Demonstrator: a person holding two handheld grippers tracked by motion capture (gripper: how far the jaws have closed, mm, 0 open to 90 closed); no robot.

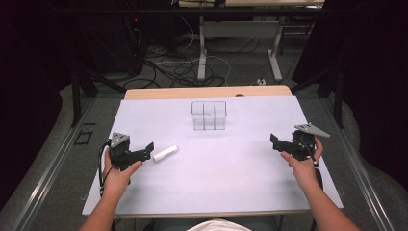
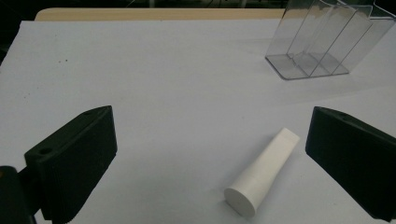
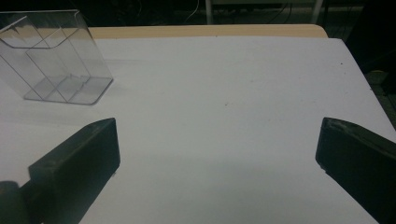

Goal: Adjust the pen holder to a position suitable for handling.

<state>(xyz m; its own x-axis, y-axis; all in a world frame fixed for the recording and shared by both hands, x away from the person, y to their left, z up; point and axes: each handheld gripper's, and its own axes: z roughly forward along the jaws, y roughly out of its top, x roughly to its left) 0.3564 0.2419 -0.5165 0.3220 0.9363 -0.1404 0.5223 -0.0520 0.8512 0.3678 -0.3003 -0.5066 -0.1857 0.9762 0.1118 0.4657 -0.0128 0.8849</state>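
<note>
Two spread tongs, one white tube (image 2: 263, 178).

Dim, soft pictures; the white table sheet (image 1: 216, 183) is evenly lit, perhaps from overhead, surroundings nearly black.

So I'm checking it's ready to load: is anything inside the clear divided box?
Nothing visible: the clear divided box looks empty in every compartment, its walls see-through. The white tube lies outside it on the table.

left gripper (image 1: 146, 149) beside white tube (image 1: 165, 153); clear organizer (image 1: 209, 115) mid-table; right gripper (image 1: 275, 142) apart
</note>
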